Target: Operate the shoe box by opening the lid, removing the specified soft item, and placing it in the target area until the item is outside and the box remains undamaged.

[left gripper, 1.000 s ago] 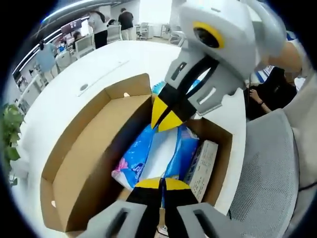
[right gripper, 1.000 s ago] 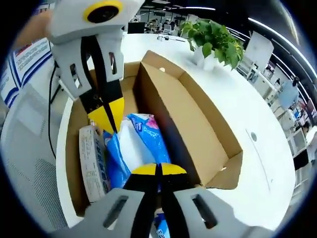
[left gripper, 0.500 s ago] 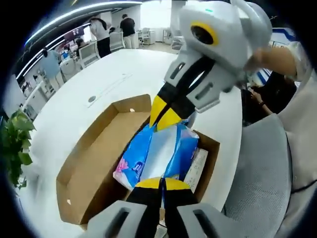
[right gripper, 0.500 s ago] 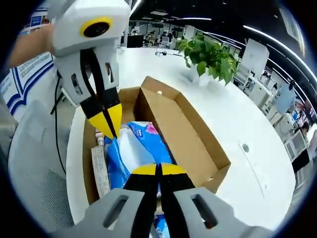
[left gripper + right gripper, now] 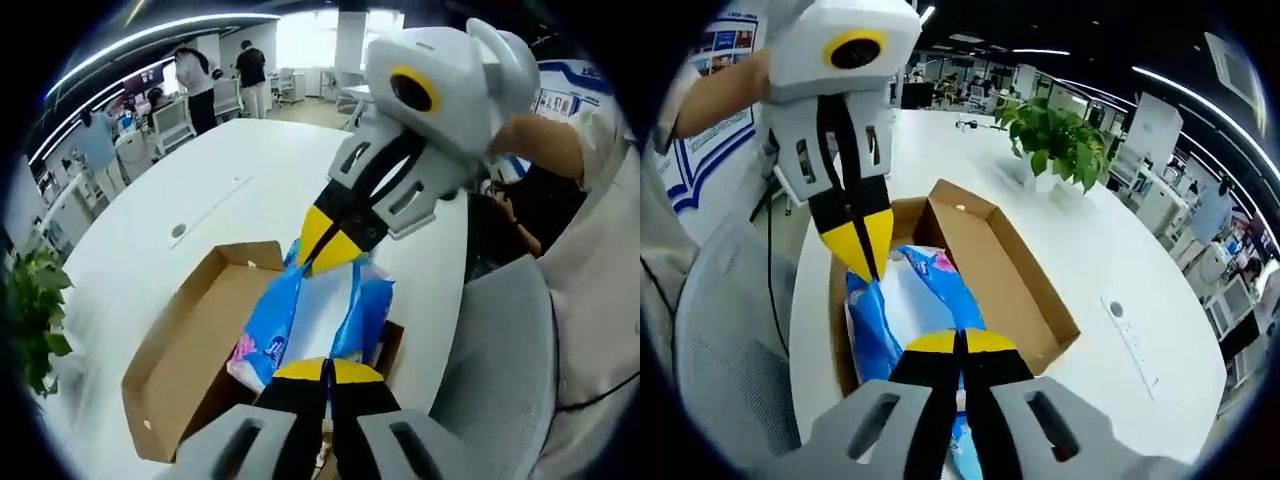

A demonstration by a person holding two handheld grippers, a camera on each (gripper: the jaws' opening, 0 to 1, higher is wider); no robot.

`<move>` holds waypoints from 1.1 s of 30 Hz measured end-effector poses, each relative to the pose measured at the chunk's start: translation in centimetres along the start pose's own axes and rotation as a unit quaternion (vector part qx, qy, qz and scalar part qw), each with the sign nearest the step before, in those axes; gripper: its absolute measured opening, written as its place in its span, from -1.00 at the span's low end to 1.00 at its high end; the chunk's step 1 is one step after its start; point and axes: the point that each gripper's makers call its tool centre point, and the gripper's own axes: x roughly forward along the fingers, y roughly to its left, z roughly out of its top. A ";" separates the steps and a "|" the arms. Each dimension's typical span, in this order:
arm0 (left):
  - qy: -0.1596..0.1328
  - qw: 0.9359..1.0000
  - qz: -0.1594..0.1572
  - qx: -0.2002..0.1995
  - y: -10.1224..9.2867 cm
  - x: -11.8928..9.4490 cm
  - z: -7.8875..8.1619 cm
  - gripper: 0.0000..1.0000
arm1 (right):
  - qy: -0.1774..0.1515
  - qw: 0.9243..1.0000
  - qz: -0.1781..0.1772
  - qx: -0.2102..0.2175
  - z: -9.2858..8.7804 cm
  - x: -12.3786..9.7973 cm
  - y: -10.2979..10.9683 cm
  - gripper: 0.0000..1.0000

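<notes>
Both the left gripper (image 5: 327, 372) and the right gripper (image 5: 959, 343) are pinched shut on the ends of the blue soft pack (image 5: 312, 315), which stretches toward 12 o'clock between them, above the open shoe box (image 5: 185, 345), equally near both.

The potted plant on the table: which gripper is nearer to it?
Hard to tell: left gripper and right gripper pinch opposite ends of the blue pack, both well apart from the potted plant.
</notes>
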 end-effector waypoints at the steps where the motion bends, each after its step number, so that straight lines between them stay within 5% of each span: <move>1: 0.000 1.000 -0.004 0.004 -0.3 0.1 0.3 -1.00 | 0.000 1.000 -0.002 0.001 -0.1 -0.4 -0.1 -1.00; 19: -0.019 0.997 -0.056 0.050 -4.3 2.6 7.7 -1.00 | -0.008 0.998 -0.026 0.062 -4.2 -7.8 -2.7 -1.00; 33: -0.024 0.992 -0.092 0.082 -6.3 6.5 12.1 -1.00 | 0.004 0.996 -0.050 0.076 -8.7 -11.8 -5.4 -1.00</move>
